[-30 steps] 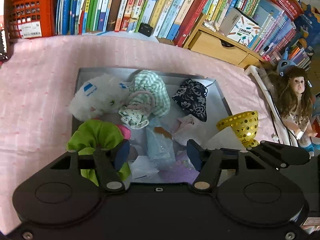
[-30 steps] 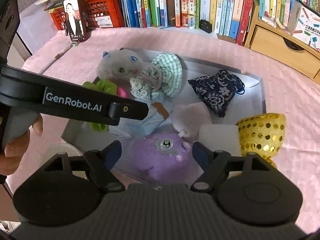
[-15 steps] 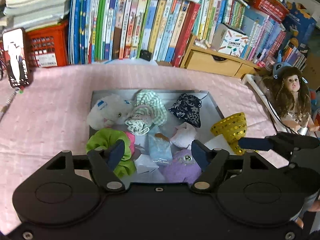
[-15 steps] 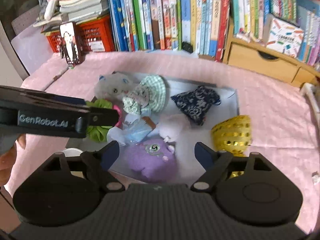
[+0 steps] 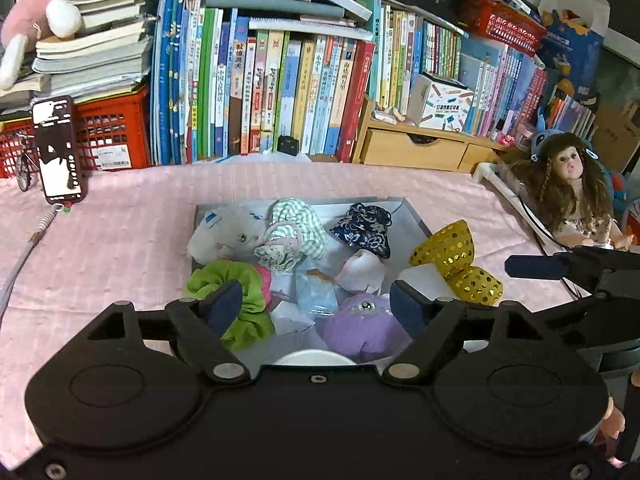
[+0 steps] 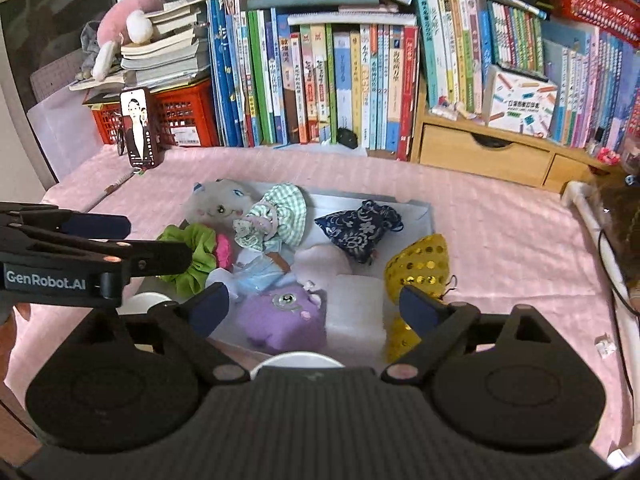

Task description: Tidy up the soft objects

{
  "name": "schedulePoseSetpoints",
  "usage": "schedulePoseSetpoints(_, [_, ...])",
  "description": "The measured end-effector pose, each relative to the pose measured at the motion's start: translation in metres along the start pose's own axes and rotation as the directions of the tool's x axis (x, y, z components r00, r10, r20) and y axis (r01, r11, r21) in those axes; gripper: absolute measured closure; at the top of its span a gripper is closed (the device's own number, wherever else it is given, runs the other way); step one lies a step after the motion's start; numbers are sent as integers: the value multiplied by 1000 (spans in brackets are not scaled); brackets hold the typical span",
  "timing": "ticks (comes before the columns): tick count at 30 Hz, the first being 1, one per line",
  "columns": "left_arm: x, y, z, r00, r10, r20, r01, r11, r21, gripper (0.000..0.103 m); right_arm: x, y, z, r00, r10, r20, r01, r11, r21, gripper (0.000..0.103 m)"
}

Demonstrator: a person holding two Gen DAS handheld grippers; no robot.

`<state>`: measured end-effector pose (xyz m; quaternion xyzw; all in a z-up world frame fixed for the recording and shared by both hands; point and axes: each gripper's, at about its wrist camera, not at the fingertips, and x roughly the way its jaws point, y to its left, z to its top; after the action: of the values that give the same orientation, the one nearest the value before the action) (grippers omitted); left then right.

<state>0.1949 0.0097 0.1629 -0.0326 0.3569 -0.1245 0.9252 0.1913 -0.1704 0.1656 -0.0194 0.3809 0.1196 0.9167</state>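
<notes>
A grey tray on the pink cloth holds several soft things: a white plush cat, a green checked cloth, a navy floral pouch, a green scrunchie and a purple plush. A gold sequin bow and a white foam block lie at the tray's right edge. My left gripper hovers above the near end of the tray, jaws opening, nothing between them. My right gripper hangs over the purple plush, jaws also opening and empty.
Books line the back, with a red crate, an upright phone and wooden drawers. A doll sits at the right. A white round rim shows at the tray's near edge.
Both grippers have drawn back and risen from the tray, and their jaws have spread wider. More of the bookshelf now shows. The soft things have stayed in place.
</notes>
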Motion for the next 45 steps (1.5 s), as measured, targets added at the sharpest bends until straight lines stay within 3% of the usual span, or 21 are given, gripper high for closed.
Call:
schedulePoseSetpoints(6, [-12, -2, -20, 998, 42, 52, -44, 998, 44, 21, -8, -2, -18, 999, -20, 45, 20, 1000, 4, 5])
schedulePoseSetpoints(19, [-33, -2, -59, 995, 35, 91, -40, 998, 54, 18, -30, 9, -54, 987, -48, 154, 53, 998, -30, 2])
schedulePoseSetpoints(31, [-44, -4, -84, 992, 49, 116, -58, 996, 73, 16, -44, 21, -81, 976, -69, 207, 86, 994, -73, 0])
schedulePoseSetpoints(45, [-49, 0, -116, 988, 76, 135, -83, 995, 50, 15, -49, 21, -107, 960, -101, 261, 113, 993, -33, 0])
